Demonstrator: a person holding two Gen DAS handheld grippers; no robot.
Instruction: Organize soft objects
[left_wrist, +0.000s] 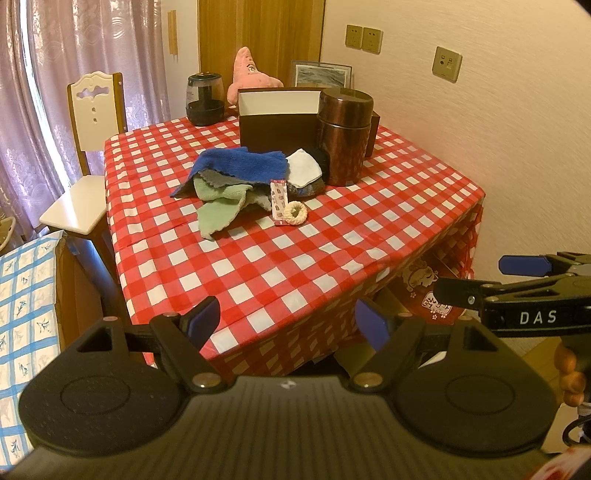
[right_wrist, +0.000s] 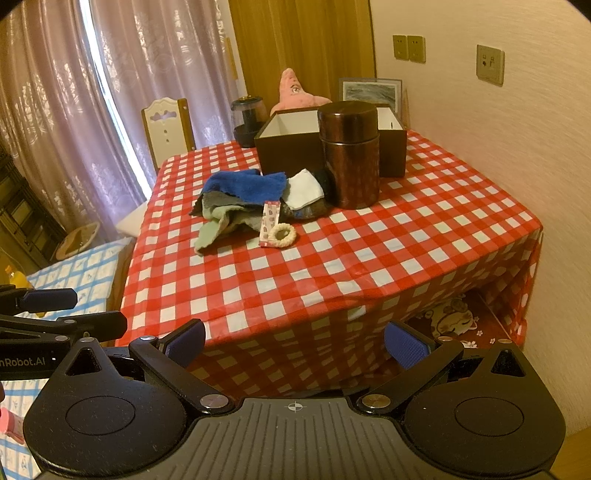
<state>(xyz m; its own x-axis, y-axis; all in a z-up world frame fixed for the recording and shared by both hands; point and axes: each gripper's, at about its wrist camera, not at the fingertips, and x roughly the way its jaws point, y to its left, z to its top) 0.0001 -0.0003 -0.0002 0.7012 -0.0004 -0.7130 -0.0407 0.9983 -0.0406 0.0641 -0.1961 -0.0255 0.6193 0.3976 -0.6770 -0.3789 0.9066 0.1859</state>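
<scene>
A heap of soft things lies mid-table: a blue towel (left_wrist: 242, 164) (right_wrist: 245, 184) on top, a pale green cloth (left_wrist: 218, 206) (right_wrist: 214, 225) below it, a white cloth (left_wrist: 303, 167) (right_wrist: 304, 189) and a dark fuzzy piece (left_wrist: 320, 157). In front of the heap lie a cream hair ring (left_wrist: 294, 213) (right_wrist: 282, 234) and a small patterned packet (left_wrist: 279, 201) (right_wrist: 269, 218). Behind stands an open brown box (left_wrist: 277, 122) (right_wrist: 291, 142). My left gripper (left_wrist: 290, 323) and right gripper (right_wrist: 295, 341) both hover open before the table's near corner, holding nothing.
A brown metal canister (left_wrist: 345, 136) (right_wrist: 351, 153) stands right of the heap. At the back are a dark jar (left_wrist: 205, 98), a pink star plush (left_wrist: 247, 74) (right_wrist: 295, 90) and a framed picture (left_wrist: 321, 74). A white chair (left_wrist: 92, 147) stands left. The red checked tablecloth (left_wrist: 277, 266) hangs over the edges.
</scene>
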